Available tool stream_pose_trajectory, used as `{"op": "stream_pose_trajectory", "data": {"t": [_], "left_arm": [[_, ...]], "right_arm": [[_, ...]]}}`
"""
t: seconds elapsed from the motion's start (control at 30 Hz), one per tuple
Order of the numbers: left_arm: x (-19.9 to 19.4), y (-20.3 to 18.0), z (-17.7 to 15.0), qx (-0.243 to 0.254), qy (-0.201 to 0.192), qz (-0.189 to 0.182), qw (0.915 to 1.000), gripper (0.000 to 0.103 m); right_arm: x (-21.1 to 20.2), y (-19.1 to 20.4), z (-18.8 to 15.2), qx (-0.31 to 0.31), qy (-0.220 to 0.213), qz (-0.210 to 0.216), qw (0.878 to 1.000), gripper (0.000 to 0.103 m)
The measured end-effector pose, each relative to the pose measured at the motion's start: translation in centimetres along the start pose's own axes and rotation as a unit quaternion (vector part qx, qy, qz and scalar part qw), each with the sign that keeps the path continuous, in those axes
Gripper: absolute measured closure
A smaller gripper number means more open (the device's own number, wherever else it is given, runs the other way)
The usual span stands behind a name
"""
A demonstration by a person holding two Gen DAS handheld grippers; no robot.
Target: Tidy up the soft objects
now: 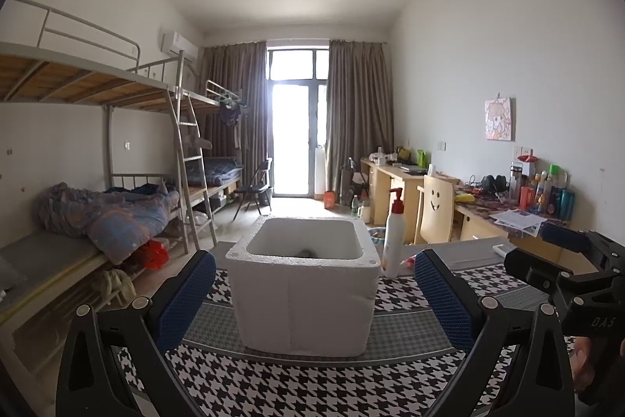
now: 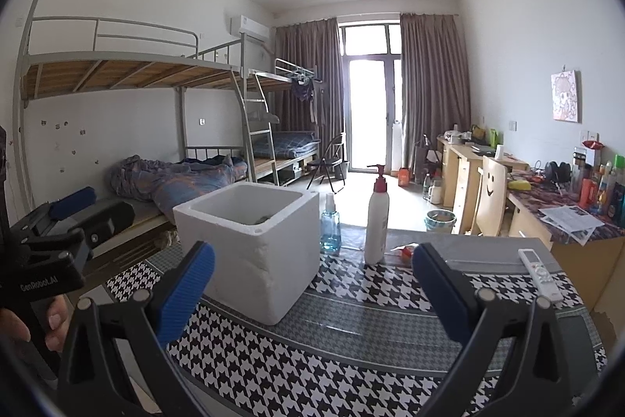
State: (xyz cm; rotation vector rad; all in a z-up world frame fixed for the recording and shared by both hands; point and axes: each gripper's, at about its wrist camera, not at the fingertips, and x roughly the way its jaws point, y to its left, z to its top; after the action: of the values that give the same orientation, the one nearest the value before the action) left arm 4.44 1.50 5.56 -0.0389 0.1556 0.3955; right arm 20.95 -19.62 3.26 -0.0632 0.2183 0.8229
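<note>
Soft objects: none lie loose on the table that we can see; a dark scrap (image 1: 306, 253) shows at the bottom of the foam box, too dim to name.
Foam box (image 1: 304, 284): open-topped, white, standing straight ahead between our left fingers; ahead and left of our right fingers.
Left gripper (image 1: 314, 288): fingers wide apart, holding nothing.
Right gripper (image 2: 312, 284): fingers wide apart, empty.
Handling: we judge the box light, stiff, crumbly at the rim; a hard pinch would dent it.
Hold: better by a side wall, gently.
Pump bottle (image 2: 377, 221): upright, just beyond our right fingers, tall and likely tippy.
Spray bottle (image 2: 330, 225): beside the box.
Remote (image 2: 541, 274): beyond our right-hand finger.
</note>
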Motion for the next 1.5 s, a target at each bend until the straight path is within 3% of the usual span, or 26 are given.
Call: {"op": "stream_pose_trajectory", "data": {"t": [1.5], "left_arm": [[0.3, -0.1, -3.1, -0.008, 0.025, -0.011, 0.9996, 0.001]], "right_arm": [[-1.0, -0.3, -2.9, 0.017, 0.019, -0.01, 1.0, 0.001]]}}
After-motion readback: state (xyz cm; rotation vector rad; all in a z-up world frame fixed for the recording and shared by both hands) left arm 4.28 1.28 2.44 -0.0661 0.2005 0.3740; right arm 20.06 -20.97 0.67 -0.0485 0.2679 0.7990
